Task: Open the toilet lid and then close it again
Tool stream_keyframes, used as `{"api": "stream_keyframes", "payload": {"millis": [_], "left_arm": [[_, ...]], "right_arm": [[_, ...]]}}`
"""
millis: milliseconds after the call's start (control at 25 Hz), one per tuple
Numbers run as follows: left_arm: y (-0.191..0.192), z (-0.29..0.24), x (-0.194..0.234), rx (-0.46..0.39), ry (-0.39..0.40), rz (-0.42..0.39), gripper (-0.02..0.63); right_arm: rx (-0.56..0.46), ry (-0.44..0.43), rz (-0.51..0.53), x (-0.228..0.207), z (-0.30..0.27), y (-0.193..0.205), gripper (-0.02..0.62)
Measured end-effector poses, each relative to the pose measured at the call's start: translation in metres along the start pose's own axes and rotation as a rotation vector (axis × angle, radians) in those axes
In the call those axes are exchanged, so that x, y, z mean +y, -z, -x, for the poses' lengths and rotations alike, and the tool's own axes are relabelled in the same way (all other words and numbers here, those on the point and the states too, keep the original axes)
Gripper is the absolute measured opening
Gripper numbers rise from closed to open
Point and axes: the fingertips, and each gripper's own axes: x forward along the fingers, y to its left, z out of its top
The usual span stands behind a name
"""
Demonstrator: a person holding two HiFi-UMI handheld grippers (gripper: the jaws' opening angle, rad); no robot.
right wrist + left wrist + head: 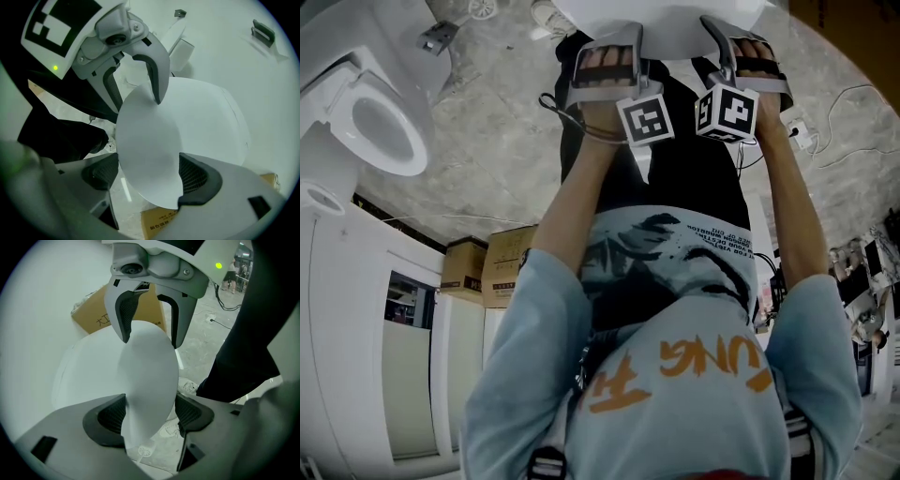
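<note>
Grey concrete floor [487,159] all round, seen past a light blue shirt [675,375]. Second toilet [384,122] at left of head view, bowl showing, well apart from the work. Cardboard boxes [487,267] below it, beside a white panel.

Toilet lid [670,28] at top edge of head view, raised, rim up and running between both grippers.

Left gripper [151,414]: jaws spread, astride the lid rim, pads just beside its two faces, no visible squeeze. Right gripper [149,176]: jaws wide apart, lid between them, not clamped.

Both pointing steeply down, side by side on the rim, marker cubes [645,120] toward the head camera. White shoe [187,386] on floor near the lid.
</note>
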Motion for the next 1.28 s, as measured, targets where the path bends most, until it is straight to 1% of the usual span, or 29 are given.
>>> {"api": "stream_keyframes", "payload": {"millis": [120,280,400,520,680,720,760,840,880,920,960,1080,1120,1160,1280], "left_arm": [[-0.002,0.004,0.001,0.002,0.003,-0.007,0.347],[-0.006,0.014,0.004,0.000,-0.013,-0.026,0.348],[-0.005,0.023,0.006,0.031,-0.031,-0.023,0.347],[-0.001,0.032,0.008,0.066,-0.032,0.010,0.350],[-0.001,0.036,0.012,0.075,-0.051,-0.006,0.354],[0.000,0.037,0.013,0.086,-0.064,-0.023,0.357],[0.004,0.039,0.017,0.117,-0.099,-0.071,0.360],[0.014,0.045,0.031,0.197,-0.186,-0.194,0.362],[0.016,0.048,0.035,0.215,-0.205,-0.221,0.362],[0.015,0.051,0.036,0.216,-0.209,-0.221,0.362],[0.012,0.054,0.035,0.202,-0.197,-0.200,0.362],[-0.007,0.064,0.015,0.100,-0.090,-0.045,0.360],[-0.011,0.070,0.013,0.085,-0.074,-0.029,0.353],[-0.012,0.077,0.014,0.080,-0.073,-0.038,0.343],[-0.015,0.098,0.025,0.077,-0.107,-0.110,0.311]], "right_arm": [[-0.001,0.014,-0.005,-0.001,0.007,0.001,0.417],[-0.008,0.039,-0.039,-0.006,0.019,0.000,0.413],[-0.021,0.059,-0.065,-0.008,0.033,-0.001,0.413],[-0.034,0.069,-0.100,-0.012,0.049,-0.002,0.414],[-0.045,0.082,-0.104,-0.021,0.059,-0.006,0.418],[-0.048,0.082,-0.107,-0.021,0.062,-0.006,0.419],[-0.050,0.082,-0.113,-0.021,0.065,-0.007,0.419],[-0.055,0.087,-0.125,-0.024,0.071,-0.009,0.420],[-0.057,0.091,-0.130,-0.026,0.074,-0.010,0.420],[-0.058,0.095,-0.134,-0.027,0.078,-0.010,0.420],[-0.059,0.099,-0.138,-0.028,0.082,-0.011,0.420],[-0.069,0.110,-0.156,-0.031,0.100,-0.011,0.420],[-0.077,0.115,-0.164,-0.033,0.106,-0.012,0.420],[-0.088,0.121,-0.176,-0.036,0.113,-0.013,0.420],[-0.129,0.143,-0.234,-0.048,0.134,-0.015,0.422]]}}
